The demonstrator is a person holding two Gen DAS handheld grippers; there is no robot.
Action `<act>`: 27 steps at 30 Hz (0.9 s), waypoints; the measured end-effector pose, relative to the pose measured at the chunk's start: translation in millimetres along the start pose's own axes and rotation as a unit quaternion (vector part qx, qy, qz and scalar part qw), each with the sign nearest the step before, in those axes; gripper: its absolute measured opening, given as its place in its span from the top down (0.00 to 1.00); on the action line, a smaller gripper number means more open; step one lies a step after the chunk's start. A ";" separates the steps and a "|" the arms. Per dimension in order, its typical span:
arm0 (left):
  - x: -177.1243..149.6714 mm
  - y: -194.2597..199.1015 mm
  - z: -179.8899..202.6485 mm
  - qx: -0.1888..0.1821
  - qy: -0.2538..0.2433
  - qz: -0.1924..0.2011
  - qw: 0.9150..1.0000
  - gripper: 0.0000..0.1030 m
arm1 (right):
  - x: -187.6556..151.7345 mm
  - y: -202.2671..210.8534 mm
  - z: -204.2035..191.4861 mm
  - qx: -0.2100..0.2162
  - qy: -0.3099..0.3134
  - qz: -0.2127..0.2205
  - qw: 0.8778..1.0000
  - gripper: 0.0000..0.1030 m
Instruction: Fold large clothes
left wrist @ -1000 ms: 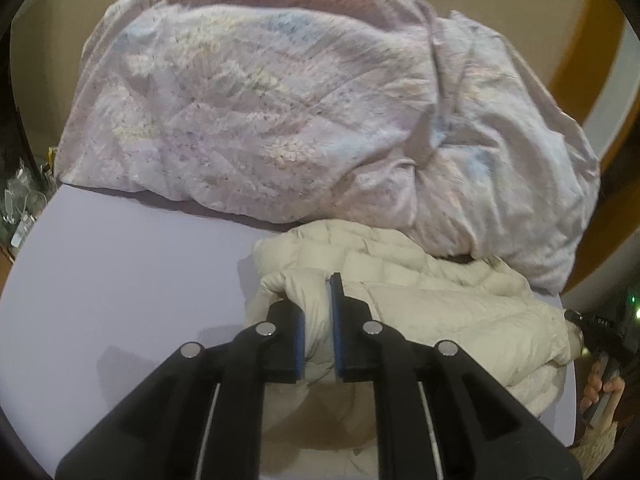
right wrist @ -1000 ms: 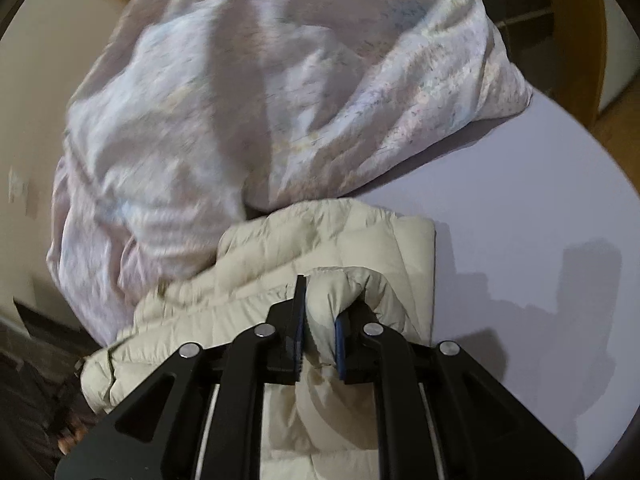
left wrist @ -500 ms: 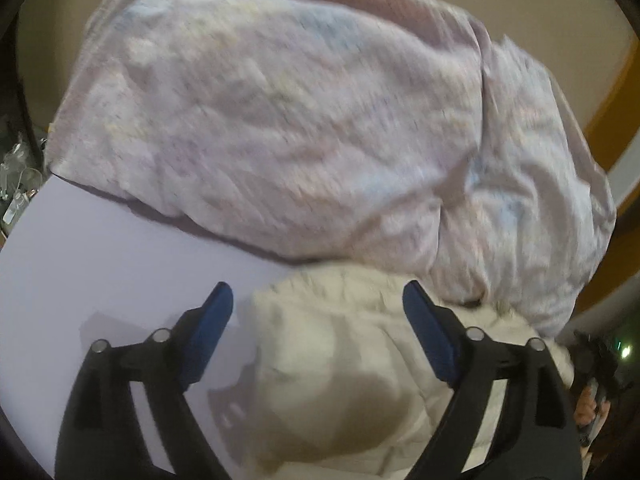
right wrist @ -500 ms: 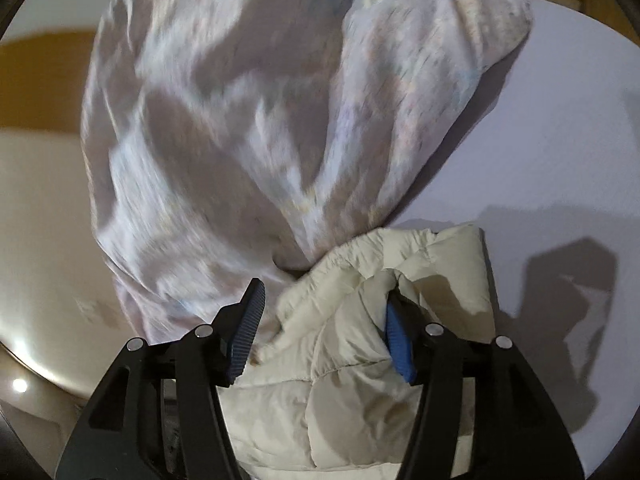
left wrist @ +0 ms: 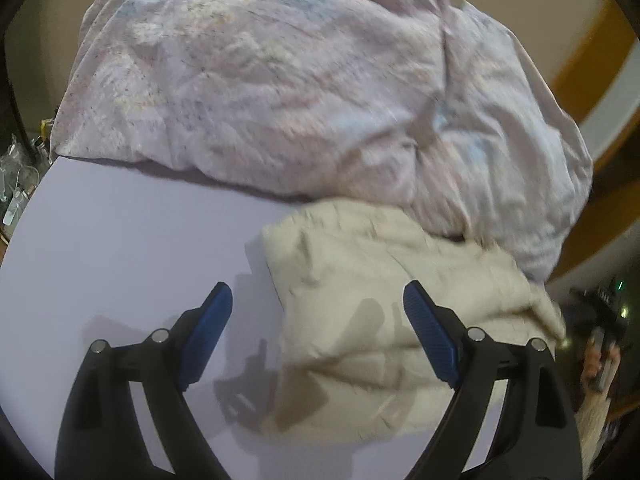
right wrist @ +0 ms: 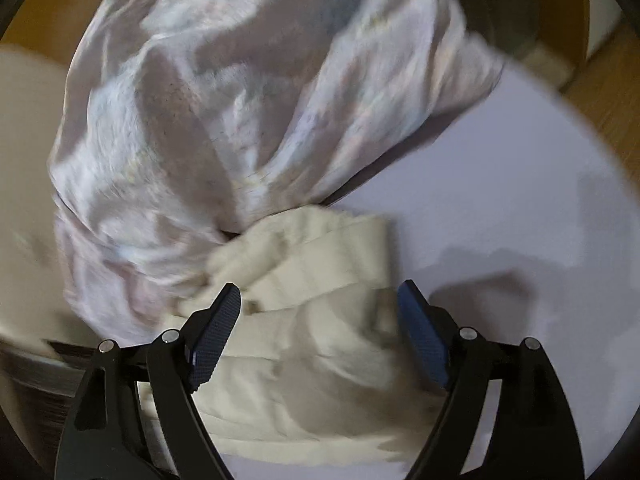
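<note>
On lavender bed sheet (left wrist: 120,248): folded cream quilted puffer jacket (left wrist: 380,300). Left tongs (left wrist: 318,300) wide, empty; right tongs (right wrist: 320,300) opening, empty. Risk: puffy filling springs fold apart.

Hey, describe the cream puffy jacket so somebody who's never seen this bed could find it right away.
Start at the big pale floral duvet heaped across the lavender bed sheet. Against its near edge lies the folded jacket. It alone is plain cream and quilted in puffy bands, much smaller than the patterned, crumpled duvet.
</note>
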State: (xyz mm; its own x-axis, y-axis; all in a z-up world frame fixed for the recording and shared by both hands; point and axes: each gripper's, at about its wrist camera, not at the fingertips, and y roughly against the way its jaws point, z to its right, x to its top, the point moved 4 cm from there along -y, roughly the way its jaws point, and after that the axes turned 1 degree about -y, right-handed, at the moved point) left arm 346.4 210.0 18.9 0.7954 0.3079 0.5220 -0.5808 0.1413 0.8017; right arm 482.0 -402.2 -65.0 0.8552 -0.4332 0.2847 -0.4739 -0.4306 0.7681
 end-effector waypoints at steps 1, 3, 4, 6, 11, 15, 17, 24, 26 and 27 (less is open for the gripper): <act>-4.4 2.0 3.5 0.000 -0.005 -0.003 1.000 0.15 | -1.3 11.1 -4.0 -0.009 0.021 0.011 1.000 0.19; -17.1 6.5 14.5 -0.007 -0.015 -0.014 1.000 0.15 | -8.0 22.4 -11.3 -0.007 0.048 0.012 0.999 0.19; -21.0 6.7 18.1 -0.011 -0.017 -0.019 1.000 0.15 | -16.2 26.9 -16.4 -0.008 0.068 0.001 0.998 0.19; -32.3 7.1 28.1 -0.018 -0.022 -0.031 0.999 0.15 | -27.0 27.8 -22.1 -0.015 0.087 -0.012 0.996 0.19; -58.5 4.9 46.7 -0.025 -0.029 -0.058 0.998 0.15 | -71.2 21.9 -37.4 -0.021 0.151 -0.070 0.986 0.19; -71.6 0.0 60.7 -0.019 -0.040 -0.076 0.996 0.15 | -100.6 14.2 -43.3 -0.034 0.186 -0.113 0.975 0.19; -78.1 -4.3 70.5 -0.014 -0.052 -0.082 0.995 0.15 | -110.0 8.4 -47.9 -0.037 0.199 -0.125 0.971 0.19; -92.4 -34.1 97.5 0.005 -0.078 -0.104 0.992 0.15 | -139.4 -24.8 -71.5 -0.041 0.246 -0.170 0.953 0.19; -93.2 -41.9 102.4 0.014 -0.083 -0.102 0.991 0.15 | -146.1 -37.2 -79.3 -0.040 0.255 -0.181 0.949 0.19; -93.2 -46.4 105.0 0.017 -0.084 -0.101 0.991 0.15 | -148.5 -40.4 -81.6 -0.040 0.259 -0.183 0.948 0.19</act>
State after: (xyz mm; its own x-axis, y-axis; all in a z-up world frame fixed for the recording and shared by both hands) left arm 317.4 76.0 -36.5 0.9141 0.1154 0.3888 -0.4031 0.1523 0.9024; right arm 391.3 -255.9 -91.5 0.9577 0.1889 0.2170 -0.1249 -0.4065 0.9051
